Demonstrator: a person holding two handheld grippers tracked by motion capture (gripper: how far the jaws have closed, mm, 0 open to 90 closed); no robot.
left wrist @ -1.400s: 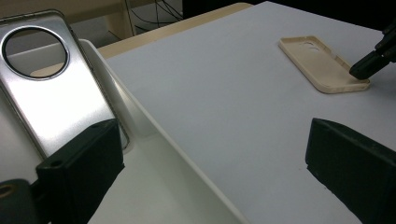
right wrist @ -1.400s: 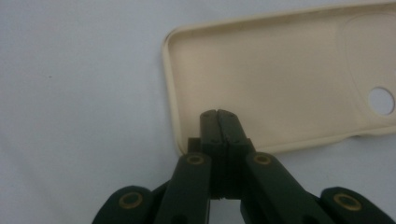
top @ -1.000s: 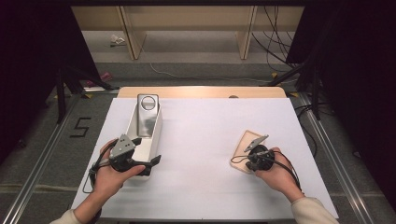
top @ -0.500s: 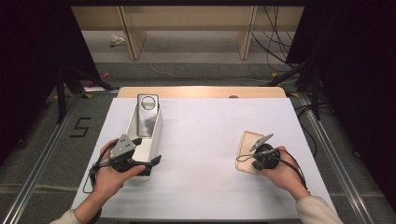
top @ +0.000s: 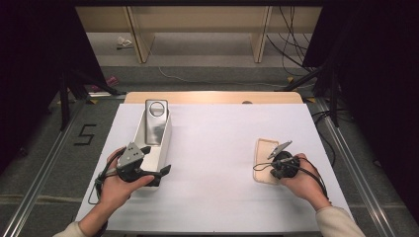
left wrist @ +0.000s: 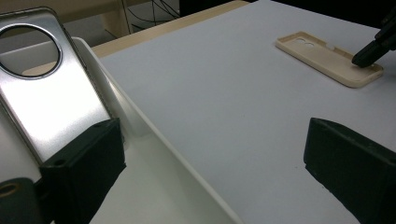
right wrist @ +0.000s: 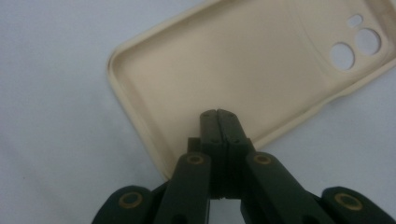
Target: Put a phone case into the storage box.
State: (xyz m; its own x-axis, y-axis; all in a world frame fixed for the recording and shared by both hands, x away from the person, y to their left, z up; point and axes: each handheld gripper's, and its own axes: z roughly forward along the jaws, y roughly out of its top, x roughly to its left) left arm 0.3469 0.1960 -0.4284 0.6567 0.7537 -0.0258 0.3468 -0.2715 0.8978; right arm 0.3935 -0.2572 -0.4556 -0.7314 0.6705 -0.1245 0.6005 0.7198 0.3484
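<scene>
White paper covered the surface point(top: 212, 148), and at its left side stood a long white tray point(top: 163, 148) with a silver phone point(top: 156, 121) leaning inside it, the ringed camera circle at the far end. In the left gripper view the phone point(left wrist: 46, 93) lay tilted against the tray wall point(left wrist: 154, 135). The left gripper point(top: 158, 174) sat at the near end of that tray, held in the person's left hand point(top: 116, 185). Its jaws stood wide apart, one beside the phone's near edge inside the tray and the other out over the bare paper, with nothing clasped between them.

Across the middle, the paper was bare.

Toward the right lay a beige phone case point(top: 266, 160), flat on the surface with its hollow side up and its camera cut-outs at the far end. The right gripper point(top: 274, 167), held in the right hand point(top: 301, 182), pointed down at the near part of the case. In the right gripper view its jaws were pressed together, gripping nothing, with the tips point(right wrist: 218, 116) over the inner floor of the case point(right wrist: 243, 60), just inside its near rim. Whether the tips touched the case could not be told.
</scene>
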